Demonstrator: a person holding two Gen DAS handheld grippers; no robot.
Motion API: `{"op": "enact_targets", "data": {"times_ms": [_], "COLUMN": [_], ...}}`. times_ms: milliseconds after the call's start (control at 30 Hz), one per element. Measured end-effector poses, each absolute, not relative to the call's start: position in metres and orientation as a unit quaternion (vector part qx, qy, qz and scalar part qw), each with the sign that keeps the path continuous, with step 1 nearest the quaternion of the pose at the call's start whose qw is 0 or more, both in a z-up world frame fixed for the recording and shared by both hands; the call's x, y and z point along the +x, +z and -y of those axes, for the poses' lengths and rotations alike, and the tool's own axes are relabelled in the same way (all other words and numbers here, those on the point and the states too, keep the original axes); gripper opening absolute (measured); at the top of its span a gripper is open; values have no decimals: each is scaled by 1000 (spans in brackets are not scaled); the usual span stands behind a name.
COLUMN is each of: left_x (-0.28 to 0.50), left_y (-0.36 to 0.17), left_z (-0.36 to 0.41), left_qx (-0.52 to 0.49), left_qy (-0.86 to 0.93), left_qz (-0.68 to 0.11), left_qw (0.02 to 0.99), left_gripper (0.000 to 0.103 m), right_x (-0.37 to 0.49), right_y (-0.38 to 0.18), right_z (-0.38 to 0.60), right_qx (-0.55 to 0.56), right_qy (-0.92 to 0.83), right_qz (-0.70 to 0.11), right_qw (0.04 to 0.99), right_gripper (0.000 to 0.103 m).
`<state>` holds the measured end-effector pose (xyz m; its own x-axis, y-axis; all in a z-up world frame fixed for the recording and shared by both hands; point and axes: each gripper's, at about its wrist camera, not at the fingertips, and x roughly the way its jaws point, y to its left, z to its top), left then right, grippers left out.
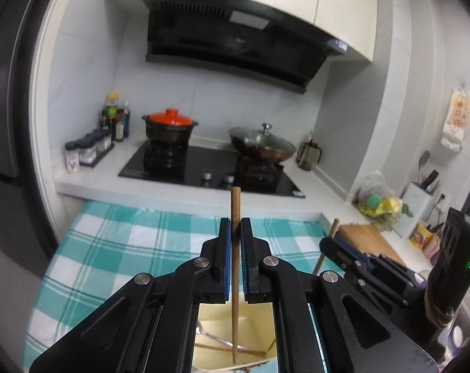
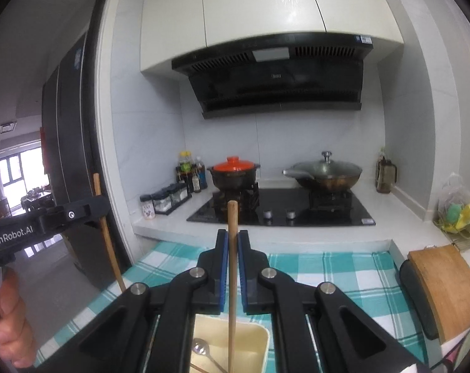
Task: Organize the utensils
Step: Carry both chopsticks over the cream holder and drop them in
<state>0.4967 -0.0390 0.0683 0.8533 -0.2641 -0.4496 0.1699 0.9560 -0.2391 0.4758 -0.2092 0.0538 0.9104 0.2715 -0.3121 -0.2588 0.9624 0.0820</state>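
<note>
My left gripper (image 1: 235, 227) is shut on a wooden chopstick (image 1: 235, 217), held upright with its lower end inside a cream utensil box (image 1: 259, 320) below. My right gripper (image 2: 233, 239) is shut on a second wooden chopstick (image 2: 232, 279), also upright over the same cream box (image 2: 256, 342). A metal spoon (image 2: 200, 348) and another chopstick lie in the box. In the left wrist view the right gripper (image 1: 331, 242) shows at the right with its chopstick. In the right wrist view the left gripper (image 2: 99, 205) shows at the left with its chopstick (image 2: 107, 242).
A teal checked cloth (image 1: 126, 242) covers the counter. Behind is a black hob (image 2: 281, 211) with an orange-lidded pot (image 2: 234, 172) and a lidded wok (image 2: 325, 172). Spice jars (image 2: 166, 202) stand left. A wooden cutting board (image 2: 443, 286) lies right, near a knife block (image 1: 418, 199).
</note>
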Motion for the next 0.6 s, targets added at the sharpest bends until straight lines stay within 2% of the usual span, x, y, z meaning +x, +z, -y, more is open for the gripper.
{"op": "enact_targets", "data": {"times_ms": [267, 300, 333, 400, 467, 600], "left_x": [530, 529, 526, 512, 489, 429], "left_y": [-5, -6, -6, 1, 11, 16], "left_z": [45, 44, 42, 36, 30, 14], "left_qx": [-100, -100, -99, -90, -65, -8], "left_qy": [-102, -101, -104, -103, -109, -131], "left_qz": [-332, -335, -339, -337, -332, -353], "left_qw": [932, 931, 930, 932, 935, 927], "left_gripper": [5, 12, 28, 47, 55, 73], "right_x": [523, 526, 525, 523, 509, 462], "right_y": [-22, -27, -31, -32, -24, 0], "right_z": [207, 208, 206, 205, 209, 220], "right_qx": [28, 32, 34, 32, 39, 22], "right_qy": [144, 145, 142, 133, 138, 150], "right_qz": [-276, -288, -300, -315, -303, -286], "right_qw": [950, 946, 943, 939, 942, 946], "right_gripper": [7, 7, 9, 31, 38, 38]}}
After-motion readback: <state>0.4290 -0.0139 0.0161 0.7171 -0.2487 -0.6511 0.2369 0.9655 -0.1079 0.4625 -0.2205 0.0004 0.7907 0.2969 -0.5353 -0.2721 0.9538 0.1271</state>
